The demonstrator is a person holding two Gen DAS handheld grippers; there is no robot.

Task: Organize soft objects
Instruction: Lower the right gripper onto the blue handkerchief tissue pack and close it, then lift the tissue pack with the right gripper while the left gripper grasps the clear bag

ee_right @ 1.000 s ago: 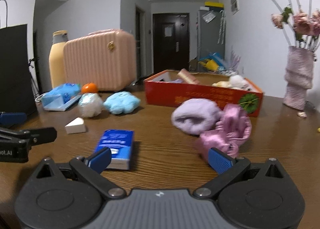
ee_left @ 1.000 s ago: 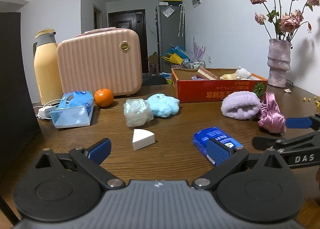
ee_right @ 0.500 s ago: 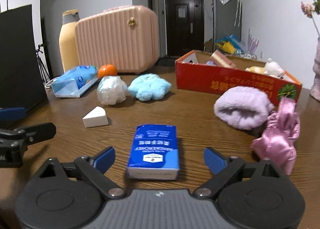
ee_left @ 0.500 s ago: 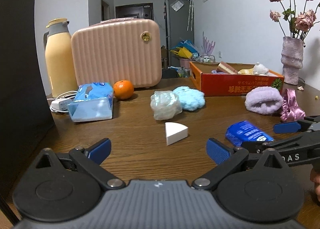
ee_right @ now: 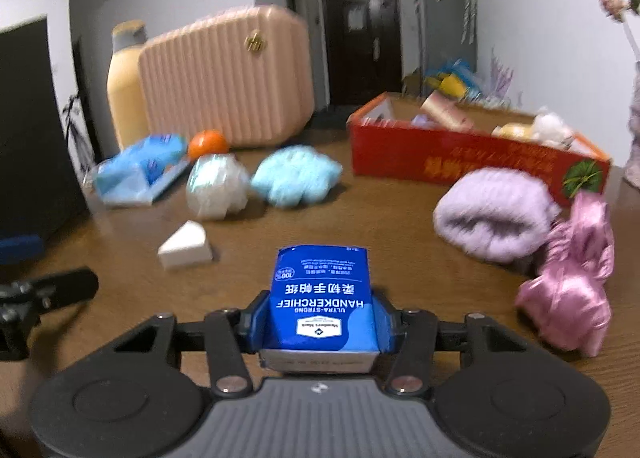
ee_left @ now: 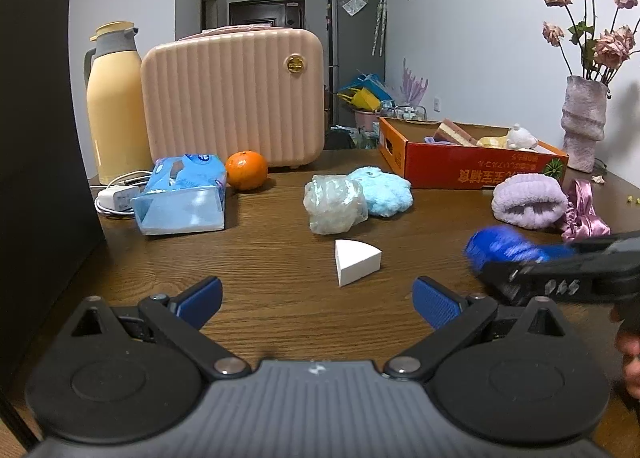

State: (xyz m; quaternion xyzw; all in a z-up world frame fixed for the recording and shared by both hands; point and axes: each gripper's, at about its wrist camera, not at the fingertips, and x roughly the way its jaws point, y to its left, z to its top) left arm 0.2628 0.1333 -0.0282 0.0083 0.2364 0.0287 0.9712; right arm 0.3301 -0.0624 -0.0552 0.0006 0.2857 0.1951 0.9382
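A blue handkerchief pack [ee_right: 322, 298] sits between the pads of my right gripper [ee_right: 320, 318], whose jaws are closing and pressing on its two sides. In the left wrist view the pack [ee_left: 500, 248] shows blurred at the right. My left gripper [ee_left: 316, 298] is open and holds nothing, with a white wedge sponge [ee_left: 356, 262] just ahead of it. Farther back lie a light blue fluffy piece [ee_left: 382, 192], a clear-wrapped bundle [ee_left: 334, 202], a lilac fluffy roll [ee_right: 494, 214] and a pink satin scrunchie [ee_right: 568, 286]. The red cardboard box [ee_left: 472, 172] holds several items.
A pink ribbed case [ee_left: 234, 98], a yellow thermos [ee_left: 114, 110], an orange [ee_left: 246, 170], a blue tissue pack [ee_left: 180, 198] and a white charger [ee_left: 118, 196] stand at the back left. A tall black panel [ee_left: 40, 138] borders the left edge. A vase of dried roses [ee_left: 582, 122] stands at the right.
My right gripper came over the blue handkerchief pack and its jaws closed from wide open onto it. My left gripper shifted left, so the white wedge now lies ahead of it.
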